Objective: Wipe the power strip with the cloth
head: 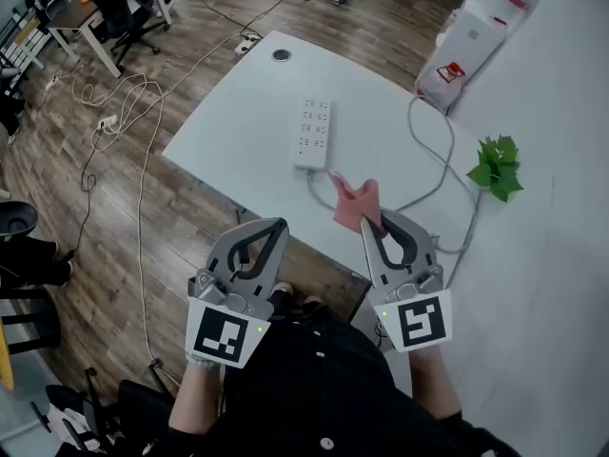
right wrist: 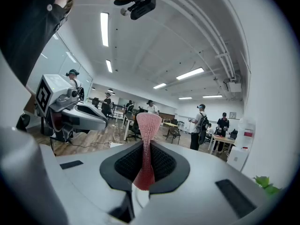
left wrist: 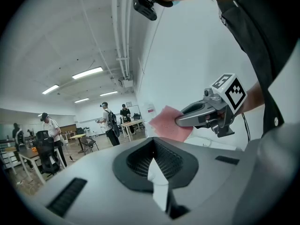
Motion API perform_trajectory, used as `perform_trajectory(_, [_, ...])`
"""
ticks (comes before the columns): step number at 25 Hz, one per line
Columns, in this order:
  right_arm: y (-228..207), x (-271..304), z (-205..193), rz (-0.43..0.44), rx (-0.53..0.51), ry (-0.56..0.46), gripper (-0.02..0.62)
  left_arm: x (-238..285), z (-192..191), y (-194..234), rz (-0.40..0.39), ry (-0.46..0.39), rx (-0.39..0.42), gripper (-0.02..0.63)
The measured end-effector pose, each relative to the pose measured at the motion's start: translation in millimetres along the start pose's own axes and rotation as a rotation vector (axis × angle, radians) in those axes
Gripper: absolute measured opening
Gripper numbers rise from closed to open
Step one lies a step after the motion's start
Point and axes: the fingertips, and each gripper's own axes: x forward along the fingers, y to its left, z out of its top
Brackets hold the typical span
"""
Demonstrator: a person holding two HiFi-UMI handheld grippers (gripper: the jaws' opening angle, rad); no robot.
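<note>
Looking down in the head view, the right gripper (head: pixel 373 225) pinches the cloth (head: pixel 357 201); the strip (head: pixel 314 132) lies just ahead on the table (head: pixel 238 112), long axis pointing away, nearer this gripper than the left gripper (head: pixel 273 228). Left gripper view: jaws pressed together, empty. Right gripper view: cloth stands upright between clamped jaws.

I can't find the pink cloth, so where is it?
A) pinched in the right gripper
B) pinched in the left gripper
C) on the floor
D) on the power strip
A: the pink cloth sticks out from between the right gripper's shut jaws, short of the power strip.
</note>
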Motion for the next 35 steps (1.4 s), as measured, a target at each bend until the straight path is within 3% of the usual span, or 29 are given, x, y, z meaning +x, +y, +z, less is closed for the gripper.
perform_trajectory(13, [-22,-8,0,-0.006,0.042,-0.038,0.052,14,9,-8,0.023,-0.001,-0.015,0.014])
perform_trajectory(24, [-39,-15,-8,-0.029,-0.016,-0.040,0.052,29,7,-5,0.052,0.026,0.019,0.014])
perform_trajectory(30, [-41,5,-15,-0.067,0.005,-0.019,0.052,40,-5,19,0.028,0.021,0.011,0.014])
perform_trajectory(35, [-39,52,-7,-0.102,0.028,0.013,0.052,50,-9,66,-0.017,-0.033,0.072,0.014])
